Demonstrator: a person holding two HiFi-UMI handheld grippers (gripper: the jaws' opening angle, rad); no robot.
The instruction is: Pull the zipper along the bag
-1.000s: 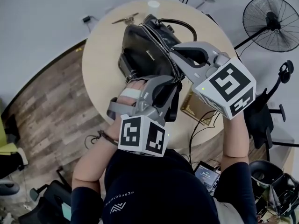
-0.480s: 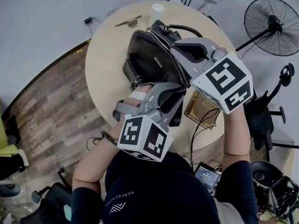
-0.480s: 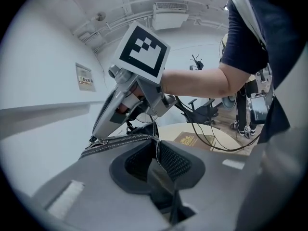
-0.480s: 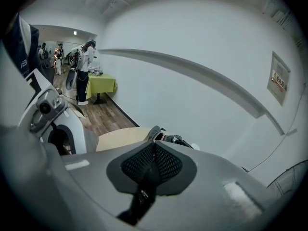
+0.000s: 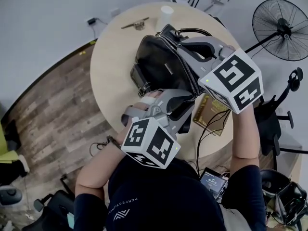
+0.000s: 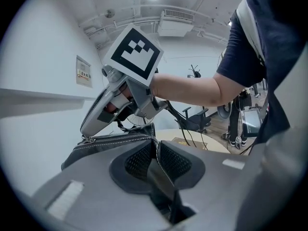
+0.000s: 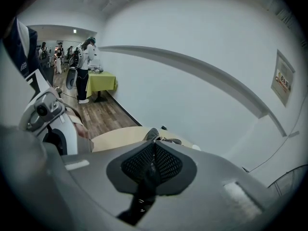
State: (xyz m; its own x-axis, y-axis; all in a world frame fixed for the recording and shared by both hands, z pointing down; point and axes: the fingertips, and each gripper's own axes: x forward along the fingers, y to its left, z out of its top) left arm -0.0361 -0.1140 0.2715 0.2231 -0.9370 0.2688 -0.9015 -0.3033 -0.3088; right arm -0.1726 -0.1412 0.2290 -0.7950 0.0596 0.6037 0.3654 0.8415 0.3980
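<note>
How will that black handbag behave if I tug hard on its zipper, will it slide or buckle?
Probably floppy: the black handbag has soft-looking glossy sides, so it may buckle under a pull. It would likely slide on the smooth table, hence the left tool clamped on its near end. Standing narrow with the zipper on top, it might also tip.

bag's (image 5: pixel 155 66) near end hidden under left tongs (image 6: pixel 155 146), fan (image 5: pixel 284 28) cropped by edge

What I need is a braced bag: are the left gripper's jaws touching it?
Touching. In the left gripper view, the left gripper has its jaws closed on a dark fold of the bag, with a pad pressed against each side.
</note>
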